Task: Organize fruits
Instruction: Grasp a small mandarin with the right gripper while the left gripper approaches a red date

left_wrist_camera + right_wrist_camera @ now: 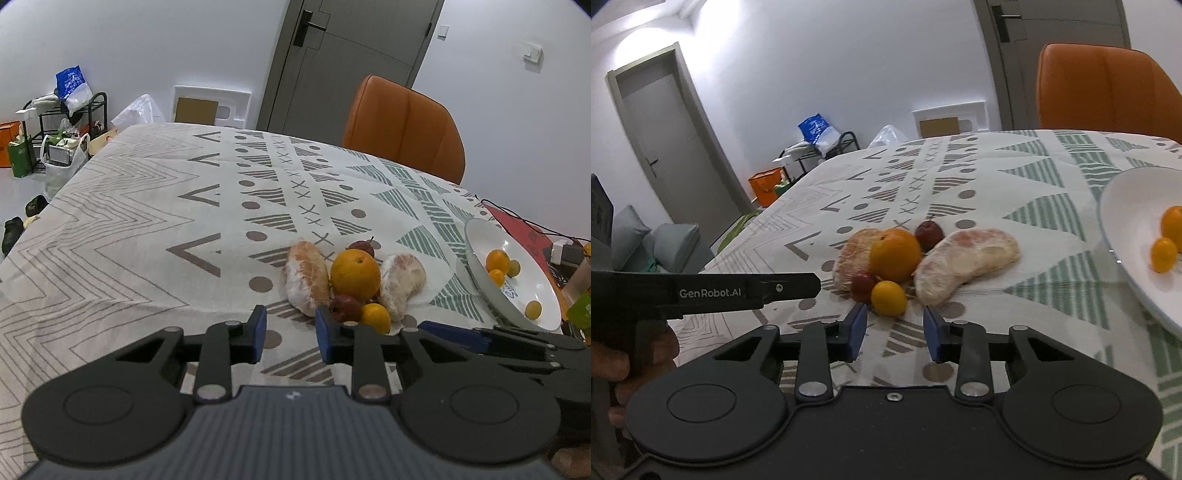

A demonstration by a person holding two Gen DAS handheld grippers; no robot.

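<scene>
A heap of fruit lies on the patterned tablecloth [147,221]: a big orange [355,274], two peeled pomelo pieces [306,280] [402,284], two dark red fruits [344,307] [364,246] and a small yellow-orange fruit [376,316]. A white plate [480,243] at the right holds several small orange and yellow fruits [497,260]. My left gripper [290,325] stands open just short of the heap, empty. My right gripper [894,325] is open too, right in front of the small yellow-orange fruit [888,297], with the plate [1126,206] to its right.
An orange chair [404,125] stands behind the table's far side. A red mat, cables and a charger [561,251] lie beyond the plate. Bags and a rack [62,125] sit on the floor at the far left. The left gripper's body [709,291] reaches in beside my right one.
</scene>
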